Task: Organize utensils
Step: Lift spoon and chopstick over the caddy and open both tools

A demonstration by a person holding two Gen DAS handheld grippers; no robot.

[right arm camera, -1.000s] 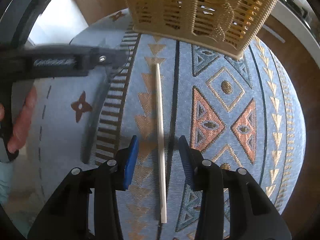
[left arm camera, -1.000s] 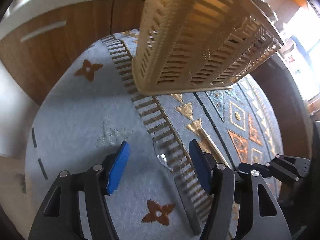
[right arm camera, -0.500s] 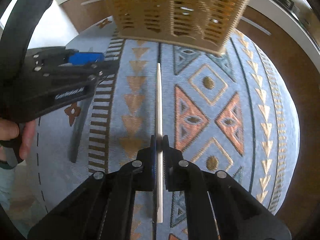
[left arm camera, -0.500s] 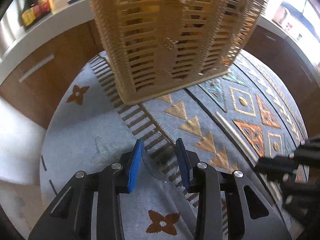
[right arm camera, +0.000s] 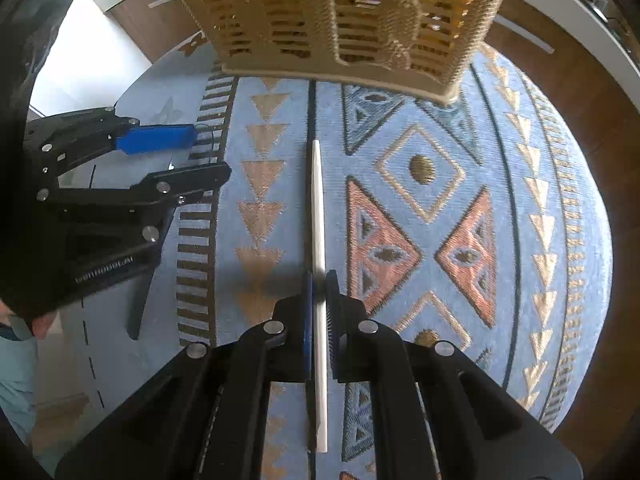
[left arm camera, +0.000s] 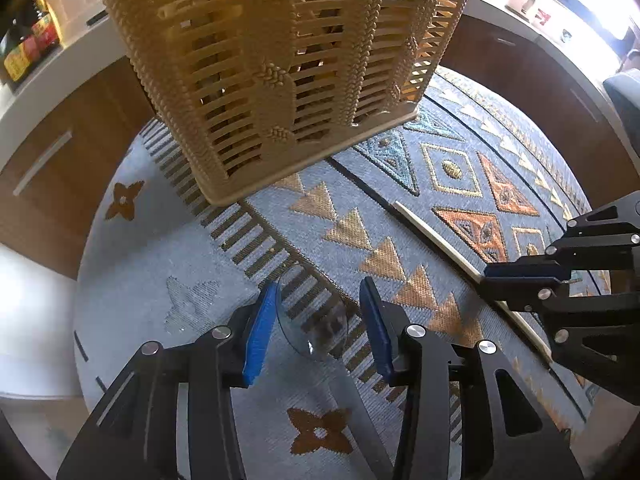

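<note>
A pale chopstick (right arm camera: 317, 200) lies along a dark stripe of the patterned tablecloth (right arm camera: 440, 168). My right gripper (right arm camera: 319, 280) is shut on the chopstick near its middle and shows in the left wrist view as the right gripper (left arm camera: 486, 280) on the chopstick (left arm camera: 432, 236). A clear plastic spoon (left arm camera: 312, 320) rests on the cloth with its bowl between the fingers of my left gripper (left arm camera: 318, 332). Those jaws are opening; the bowl sits by the left pad and the right pad stands off it. A tan slatted basket (left arm camera: 280, 80) stands just beyond both.
The left gripper (right arm camera: 208, 154) sits to the left of the chopstick, held by a hand (right arm camera: 40, 324). Wooden cabinets (left arm camera: 60, 152) and a white counter with bottles (left arm camera: 28, 48) ring the round table. The basket (right arm camera: 340, 20) blocks the far side.
The right jaws closed onto the chopstick and stay shut. The left jaws narrowed around the spoon bowl, then widened again, and the left gripper rolled and shifted so the basket is now straight ahead.
</note>
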